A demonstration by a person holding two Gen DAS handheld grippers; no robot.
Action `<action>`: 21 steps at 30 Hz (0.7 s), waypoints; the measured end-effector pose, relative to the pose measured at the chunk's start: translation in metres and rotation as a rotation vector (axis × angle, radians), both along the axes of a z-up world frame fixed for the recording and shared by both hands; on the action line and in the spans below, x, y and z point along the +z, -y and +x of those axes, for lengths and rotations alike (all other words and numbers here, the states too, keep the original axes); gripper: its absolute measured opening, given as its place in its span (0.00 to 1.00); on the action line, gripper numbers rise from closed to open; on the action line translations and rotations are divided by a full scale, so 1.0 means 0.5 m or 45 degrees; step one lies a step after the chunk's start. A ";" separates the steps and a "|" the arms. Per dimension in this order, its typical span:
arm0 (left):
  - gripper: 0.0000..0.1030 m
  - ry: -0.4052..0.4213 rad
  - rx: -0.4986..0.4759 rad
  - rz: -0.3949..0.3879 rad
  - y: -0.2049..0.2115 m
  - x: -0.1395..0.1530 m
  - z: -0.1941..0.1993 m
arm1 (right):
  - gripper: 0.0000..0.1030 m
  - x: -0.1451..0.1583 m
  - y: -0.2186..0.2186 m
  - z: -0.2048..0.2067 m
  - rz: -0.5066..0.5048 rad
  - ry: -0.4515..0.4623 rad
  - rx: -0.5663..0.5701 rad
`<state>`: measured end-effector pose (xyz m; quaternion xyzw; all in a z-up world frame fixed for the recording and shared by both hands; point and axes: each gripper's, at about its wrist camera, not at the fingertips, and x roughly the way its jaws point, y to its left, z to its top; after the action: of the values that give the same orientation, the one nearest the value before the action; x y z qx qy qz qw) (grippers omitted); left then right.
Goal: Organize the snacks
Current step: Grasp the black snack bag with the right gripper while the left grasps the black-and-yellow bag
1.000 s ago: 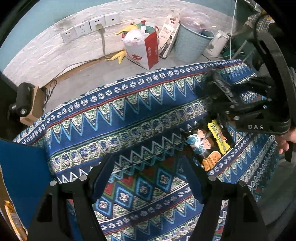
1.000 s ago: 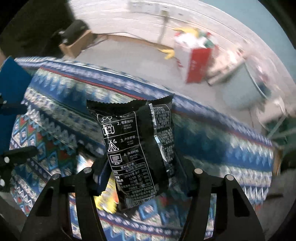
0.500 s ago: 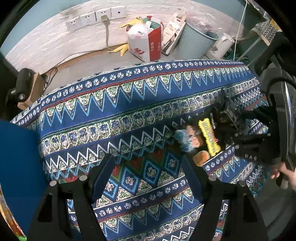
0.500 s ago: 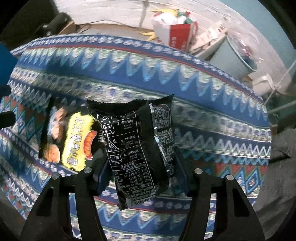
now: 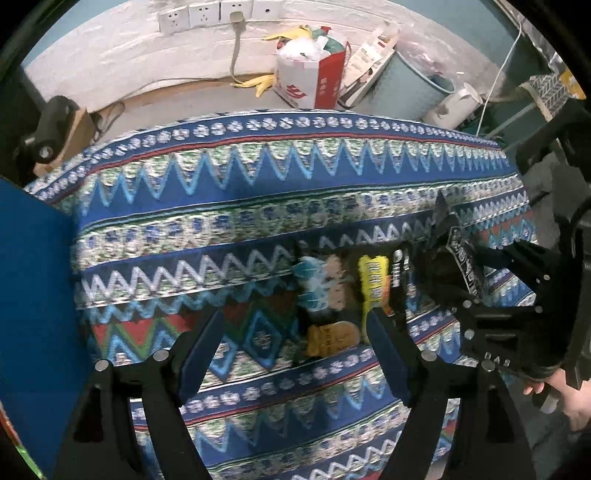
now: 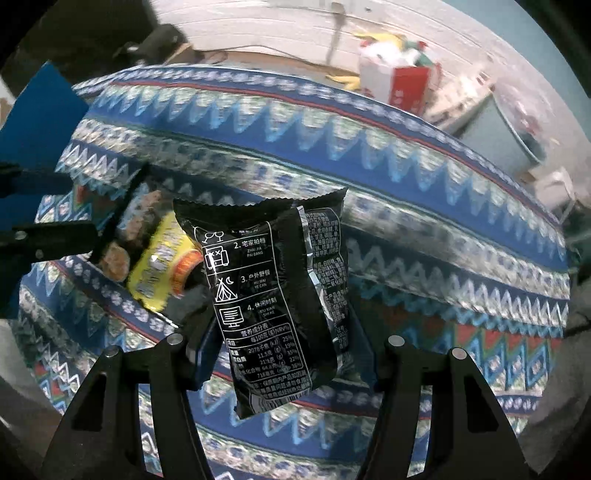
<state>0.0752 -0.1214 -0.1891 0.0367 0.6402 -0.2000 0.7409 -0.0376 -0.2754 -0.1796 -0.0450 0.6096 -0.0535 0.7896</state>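
My right gripper (image 6: 284, 343) is shut on a black snack bag (image 6: 273, 291) with white print and holds it above the patterned blue cloth (image 6: 406, 177). In the left wrist view the same bag (image 5: 461, 258) hangs from the right gripper (image 5: 448, 269) at the right. A second snack bag with yellow and cartoon print (image 5: 340, 291) lies flat on the cloth (image 5: 258, 184), just ahead of my left gripper (image 5: 295, 347), which is open and empty. That bag also shows in the right wrist view (image 6: 155, 254), left of the black bag.
A blue panel (image 5: 33, 295) stands at the left edge of the table. Beyond the far edge are a red-and-white bag (image 5: 314, 81), a grey-blue bin (image 5: 410, 92), a white kettle (image 5: 458, 103) and wall sockets (image 5: 221, 11).
The right gripper with the black bag has swung over the table beside the yellow bag. The left gripper has moved closer to the yellow bag.
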 end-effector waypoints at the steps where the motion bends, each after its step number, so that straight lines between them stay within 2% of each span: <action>1: 0.78 -0.013 -0.002 -0.019 0.006 -0.002 0.000 | 0.59 0.003 0.010 -0.002 -0.006 0.000 -0.021; 4: 0.80 -0.046 -0.032 -0.052 0.041 -0.010 0.000 | 0.59 0.014 0.054 -0.013 -0.012 0.013 -0.086; 6: 0.85 -0.058 -0.058 -0.049 0.066 -0.018 -0.001 | 0.59 0.021 0.086 -0.021 -0.001 0.028 -0.136; 9: 0.85 -0.079 -0.073 -0.033 0.097 -0.036 -0.004 | 0.59 0.033 0.123 -0.029 0.002 0.049 -0.179; 13: 0.90 -0.103 -0.068 0.024 0.128 -0.061 -0.005 | 0.59 0.042 0.145 -0.032 -0.004 0.069 -0.199; 16: 0.90 -0.141 -0.060 0.074 0.139 -0.088 -0.004 | 0.59 0.046 0.148 -0.036 0.009 0.082 -0.202; 17: 0.94 -0.148 -0.059 0.090 0.143 -0.096 -0.006 | 0.59 0.046 0.152 -0.033 0.014 0.083 -0.200; 21: 0.97 -0.088 -0.094 0.163 0.177 -0.105 -0.015 | 0.59 0.044 0.156 -0.019 0.014 0.082 -0.182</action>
<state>0.0678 -0.2100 -0.2415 0.1006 0.6751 -0.1871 0.7064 -0.0471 -0.3536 -0.1575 0.0048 0.5860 -0.1078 0.8031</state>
